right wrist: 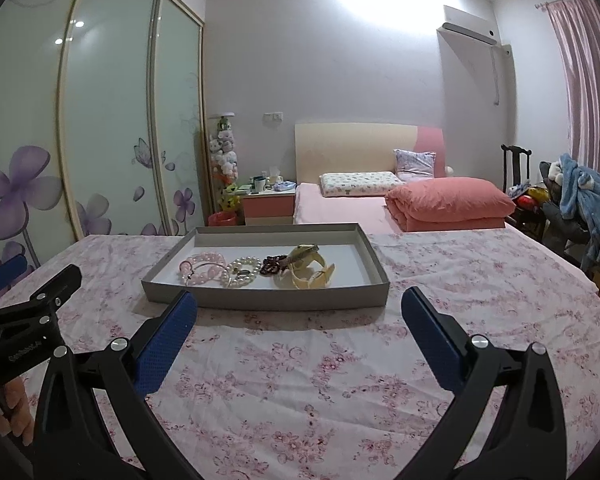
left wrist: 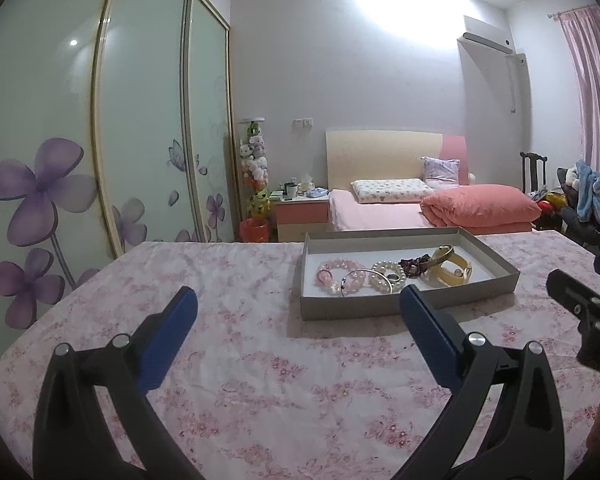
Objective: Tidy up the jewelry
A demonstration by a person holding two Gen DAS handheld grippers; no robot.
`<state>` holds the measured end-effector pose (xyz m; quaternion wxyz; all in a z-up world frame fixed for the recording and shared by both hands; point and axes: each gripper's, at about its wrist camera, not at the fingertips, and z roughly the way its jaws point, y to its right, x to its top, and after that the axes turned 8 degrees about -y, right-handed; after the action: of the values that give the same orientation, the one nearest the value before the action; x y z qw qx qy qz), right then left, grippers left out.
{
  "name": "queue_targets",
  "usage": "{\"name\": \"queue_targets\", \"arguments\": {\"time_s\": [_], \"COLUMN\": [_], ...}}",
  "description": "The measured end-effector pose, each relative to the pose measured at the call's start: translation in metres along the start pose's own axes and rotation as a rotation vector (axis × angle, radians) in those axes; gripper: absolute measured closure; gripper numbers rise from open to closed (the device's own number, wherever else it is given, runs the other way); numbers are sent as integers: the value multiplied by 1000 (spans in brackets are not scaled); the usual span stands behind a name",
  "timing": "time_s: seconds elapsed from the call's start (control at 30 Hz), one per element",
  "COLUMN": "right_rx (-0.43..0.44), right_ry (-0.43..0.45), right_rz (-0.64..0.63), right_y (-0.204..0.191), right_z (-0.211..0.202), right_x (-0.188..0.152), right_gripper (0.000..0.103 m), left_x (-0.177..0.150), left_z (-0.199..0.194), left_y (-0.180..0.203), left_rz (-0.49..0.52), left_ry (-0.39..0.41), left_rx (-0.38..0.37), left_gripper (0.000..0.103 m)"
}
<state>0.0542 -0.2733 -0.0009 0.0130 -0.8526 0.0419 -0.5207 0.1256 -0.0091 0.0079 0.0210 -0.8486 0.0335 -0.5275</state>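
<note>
A shallow grey box (left wrist: 404, 307) (right wrist: 260, 300) sits on the pink floral tablecloth. It holds a pink bead bracelet (left wrist: 334, 274) (right wrist: 204, 264), a white pearl bracelet (left wrist: 386, 272) (right wrist: 244, 268), a dark red bead bracelet (left wrist: 416, 266) (right wrist: 274, 265) and cream-yellow bangles (left wrist: 454, 272) (right wrist: 312, 274). My left gripper (left wrist: 298, 300) is open and empty, just short of the box's near wall. My right gripper (right wrist: 300, 300) is open and empty, at the box's near wall. Each gripper also shows at the edge of the other's view.
The table (left wrist: 240, 360) runs forward under the floral cloth (right wrist: 320, 380). Behind it stand a bed with a pink quilt (right wrist: 448, 200), a nightstand (right wrist: 268, 204), a sliding wardrobe (left wrist: 100, 140) on the left and a chair with clothes (right wrist: 580, 196) on the right.
</note>
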Motion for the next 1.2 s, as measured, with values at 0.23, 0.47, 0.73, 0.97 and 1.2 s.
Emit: {"name": "queue_targets", "arguments": {"time_s": [0.23,0.47,0.73,0.97,1.2], "right_rx": [1,5,12,17,21], "right_ry": [1,2,-1,-3,-5], "right_rz": [-2,-2,-1,-1,0], "right_y": [1,0,-2,-4,-5], "right_z": [1,0,0,0,1], "right_x": [-1,-2,-3,-3,-3], "right_gripper": [2,2,2,2,2], "left_x": [-1,-1,-2,-2,-3], "left_z": [-1,-3,0,1,3], "left_y": [-2,-2,0,0,2], "left_rz": [-4,1,-5,-7,-6], "left_ry": [5,6,-7,-10,-12], "left_rx": [1,-13,-20,-22,-25], "left_gripper": [5,5,5,5,5]}}
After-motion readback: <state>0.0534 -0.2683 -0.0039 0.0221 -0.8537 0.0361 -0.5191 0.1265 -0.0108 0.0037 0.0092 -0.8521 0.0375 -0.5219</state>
